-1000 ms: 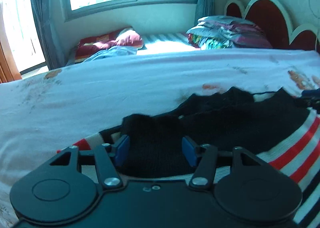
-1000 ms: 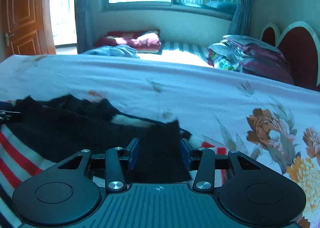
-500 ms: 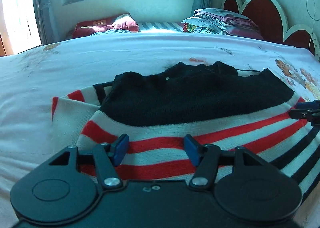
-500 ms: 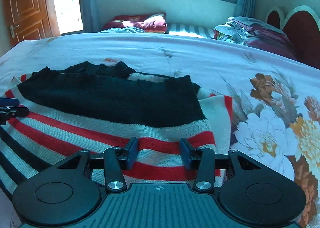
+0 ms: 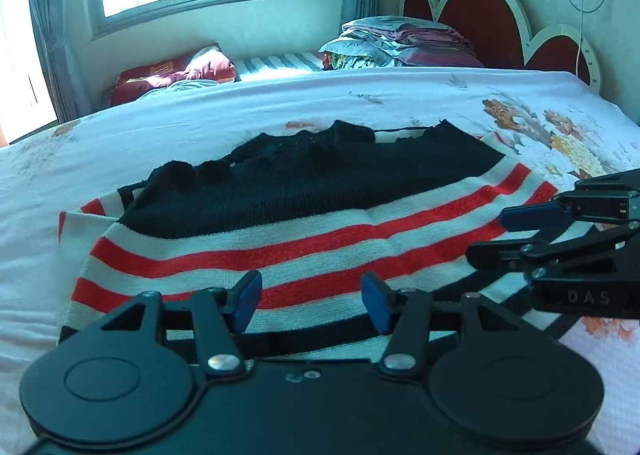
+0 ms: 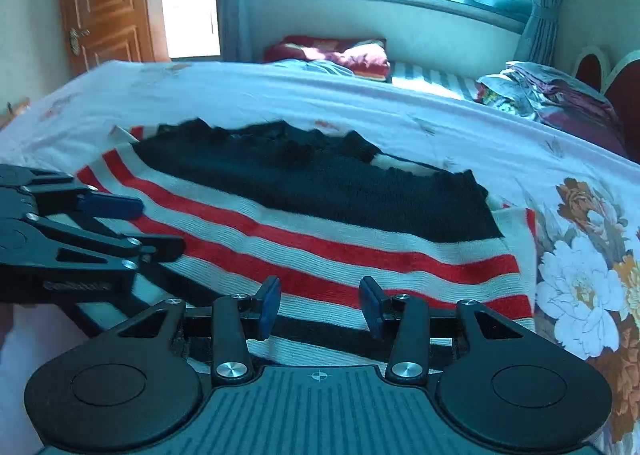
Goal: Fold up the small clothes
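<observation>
We have the small sweater (image 5: pixel 304 223) lying flat on the bed (image 5: pixel 200 127), in the middle of the sheet, its black upper part folded down over the striped part; we judge one fold is already made, because the black edge crosses the red and white stripes in a clean line. Our left claw (image 5: pixel 311 304) hangs over the near striped edge with its jaws apart and only cloth below them, nothing pinched; they have just been closing a little, yet the pads press on nothing. Our right claw (image 6: pixel 320 307) is beside it over the same edge, also parted and holding nothing. We keep both low and near the hem because, in our judgement, the next fold starts from there; the folded bedding (image 5: pixel 400 43) by the headboard stays well apart.
</observation>
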`<state>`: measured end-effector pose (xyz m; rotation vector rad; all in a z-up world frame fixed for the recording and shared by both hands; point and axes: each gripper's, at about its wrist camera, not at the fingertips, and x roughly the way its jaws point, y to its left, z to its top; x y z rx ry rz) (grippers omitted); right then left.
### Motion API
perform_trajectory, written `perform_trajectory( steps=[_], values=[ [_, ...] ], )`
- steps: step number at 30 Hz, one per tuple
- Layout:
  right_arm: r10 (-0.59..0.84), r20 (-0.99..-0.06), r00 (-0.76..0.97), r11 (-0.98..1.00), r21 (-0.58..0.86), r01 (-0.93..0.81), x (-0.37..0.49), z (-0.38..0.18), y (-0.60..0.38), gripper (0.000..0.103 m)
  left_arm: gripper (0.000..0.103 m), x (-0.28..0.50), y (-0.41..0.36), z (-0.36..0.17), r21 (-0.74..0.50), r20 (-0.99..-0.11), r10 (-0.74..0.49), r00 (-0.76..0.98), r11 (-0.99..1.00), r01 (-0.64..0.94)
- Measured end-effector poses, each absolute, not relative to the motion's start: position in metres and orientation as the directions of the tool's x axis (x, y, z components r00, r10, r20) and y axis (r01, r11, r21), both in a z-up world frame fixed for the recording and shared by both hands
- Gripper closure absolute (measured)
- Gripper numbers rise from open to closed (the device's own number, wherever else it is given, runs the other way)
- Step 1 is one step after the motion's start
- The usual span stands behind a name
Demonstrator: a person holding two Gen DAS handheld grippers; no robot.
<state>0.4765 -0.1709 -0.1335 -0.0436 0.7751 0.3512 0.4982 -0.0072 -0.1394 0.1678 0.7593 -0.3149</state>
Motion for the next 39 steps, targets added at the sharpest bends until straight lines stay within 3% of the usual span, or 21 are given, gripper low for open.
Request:
perform_trajectory(
  steps=[10, 13, 21, 32, 34, 39],
  values=[
    [0.315, -0.738, 0.597, 0.904, 0.041, -0.425, 0.427, -0.15, -0.139, 0.058, 0.052, 0.456, 0.02, -0.152, 0.08, -0.717, -0.125, 0.685, 0.963, 0.259],
    [0.258, -0.724, 0.64, 0.934, 0.017, -0.358, 0.421, -0.146, -0.163, 0.059, 0.052, 0.45, 0.055, -0.155, 0.131, -0.706, -0.041, 0.707, 0.974, 0.187],
    [0.128, -0.765, 0.631, 0.98, 0.002, -0.197, 0.412, -0.162, -0.243, 0.059, 0.051, 0.433, 0.094, -0.158, 0.01, -0.726, -0.051, 0.686, 0.996, 0.085],
    [0.147, -0.778, 0.611, 0.985, 0.06, -0.161, 0.405, -0.16, -0.275, 0.06, 0.05, 0.423, 0.105, -0.155, 0.014, -0.733, -0.039, 0.679, 0.997, 0.072],
    [0.134, -0.773, 0.619, 0.985, 0.038, -0.165, 0.403, -0.153, -0.271, 0.065, 0.054, 0.421, 0.098, -0.146, 0.033, -0.728, -0.015, 0.686, 0.998, 0.057],
    [0.14, -0.69, 0.71, 0.988, 0.057, -0.141, 0.406, -0.13, -0.268, 0.077, 0.05, 0.422, 0.059, -0.125, 0.067, -0.657, -0.035, 0.753, 0.992, 0.105]
  ],
)
